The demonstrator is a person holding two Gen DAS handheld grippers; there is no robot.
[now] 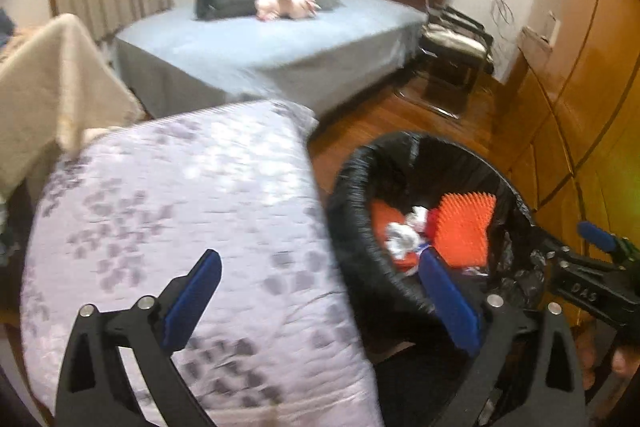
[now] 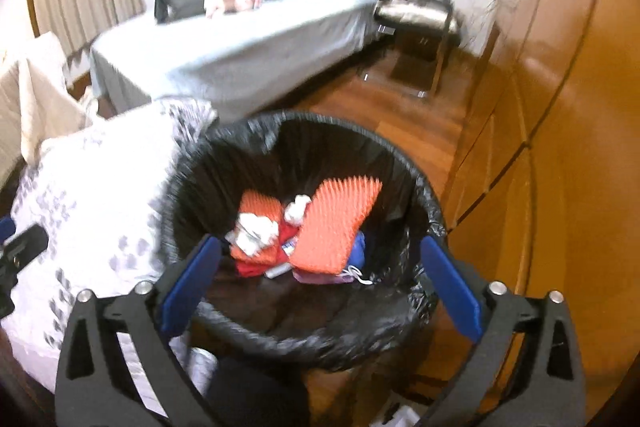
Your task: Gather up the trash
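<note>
- Basically, both grippers were spread wide with nothing between the pads.
- Right gripper hung over the bin; trash pile lay inside, between and beyond its blue fingers.
- Left gripper straddled the bin's near-left rim: one finger over the floral quilt, the other over the black liner.
- Crumpled paper and orange spiky mat sat just past that finger, untouched.

Open left tongs, lined bin, trash
</note>
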